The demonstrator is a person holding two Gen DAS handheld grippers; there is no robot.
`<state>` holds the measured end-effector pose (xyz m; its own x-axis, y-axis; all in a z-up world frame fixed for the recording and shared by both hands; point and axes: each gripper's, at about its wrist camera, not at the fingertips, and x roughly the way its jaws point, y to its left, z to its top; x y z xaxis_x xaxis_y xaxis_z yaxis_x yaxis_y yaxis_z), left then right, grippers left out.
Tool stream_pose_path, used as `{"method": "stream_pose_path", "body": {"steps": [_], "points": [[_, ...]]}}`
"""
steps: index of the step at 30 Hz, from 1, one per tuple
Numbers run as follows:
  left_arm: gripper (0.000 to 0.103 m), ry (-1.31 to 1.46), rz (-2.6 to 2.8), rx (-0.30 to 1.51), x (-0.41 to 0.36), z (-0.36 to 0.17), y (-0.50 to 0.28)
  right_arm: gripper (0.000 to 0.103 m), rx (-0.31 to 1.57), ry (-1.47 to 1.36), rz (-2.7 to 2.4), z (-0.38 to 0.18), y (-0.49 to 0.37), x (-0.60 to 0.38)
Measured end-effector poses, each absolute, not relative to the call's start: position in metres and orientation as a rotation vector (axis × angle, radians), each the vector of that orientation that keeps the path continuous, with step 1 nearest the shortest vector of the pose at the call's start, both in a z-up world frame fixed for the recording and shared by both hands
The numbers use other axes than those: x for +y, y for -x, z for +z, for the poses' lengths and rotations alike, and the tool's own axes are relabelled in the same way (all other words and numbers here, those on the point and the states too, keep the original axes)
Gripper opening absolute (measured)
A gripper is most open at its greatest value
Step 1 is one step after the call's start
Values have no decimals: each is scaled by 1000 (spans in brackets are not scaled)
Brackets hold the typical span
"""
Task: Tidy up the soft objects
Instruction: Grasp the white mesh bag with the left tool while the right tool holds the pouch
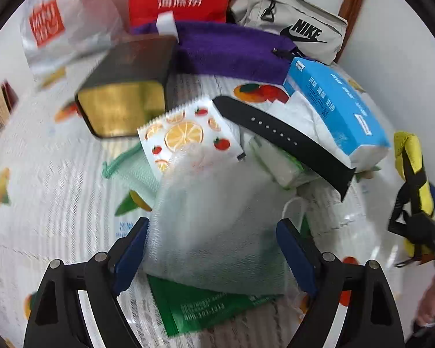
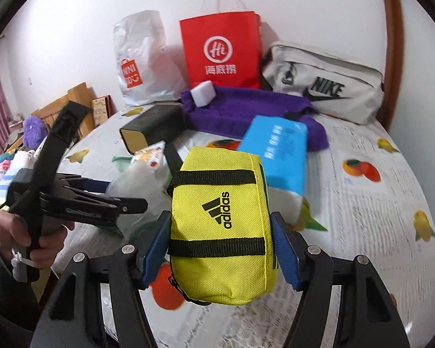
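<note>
A white mesh pouch [image 1: 217, 217] lies on a pile of small items, over a fruit-print packet [image 1: 185, 133] and a green packet [image 1: 206, 307]. My left gripper [image 1: 213, 221] points down at it, open, its blue pads on either side of the pouch without squeezing it. In the right wrist view the left gripper [image 2: 121, 194] is at the left with the white pouch [image 2: 136, 185] at its tips. My right gripper [image 2: 220, 217] is shut on a yellow Adidas pouch [image 2: 220, 226], held above the table. That yellow pouch [image 1: 411, 174] also shows at the right edge of the left wrist view.
The pile also holds a black watch strap [image 1: 284, 142], a blue tissue pack [image 1: 333, 107] and a black-and-gold box [image 1: 124, 87]. Behind lie a purple cloth [image 2: 240, 110] with a white sponge [image 2: 203, 92], a red paper bag [image 2: 220, 49], a white plastic bag [image 2: 142, 58] and a grey Nike bag [image 2: 324, 84].
</note>
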<state>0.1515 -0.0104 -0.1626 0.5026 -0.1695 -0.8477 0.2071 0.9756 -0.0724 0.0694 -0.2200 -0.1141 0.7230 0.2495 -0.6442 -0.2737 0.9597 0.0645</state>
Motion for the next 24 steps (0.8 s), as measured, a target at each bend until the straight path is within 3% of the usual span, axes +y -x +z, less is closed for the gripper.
{"method": "stream_pose_path", "body": {"steps": [2,4,7,9,24], "points": [[85,-34,-214,1010,-10,-163,-150,66,716,29,286,-118,-68,-223],[59,-21,-215,993,-6,-161,-147,66,722,31,285,-122,-66,-225],[32,6,-258,990,2,-157,-145,66,731,31,279,-128,-65,-226],[20,49,-296,997,9,-157,-145,66,741,25,278,-132,-65,-227],[15,125,-199,942,72,-135,-121,66,779,35,223,-142,-69,-232]]}}
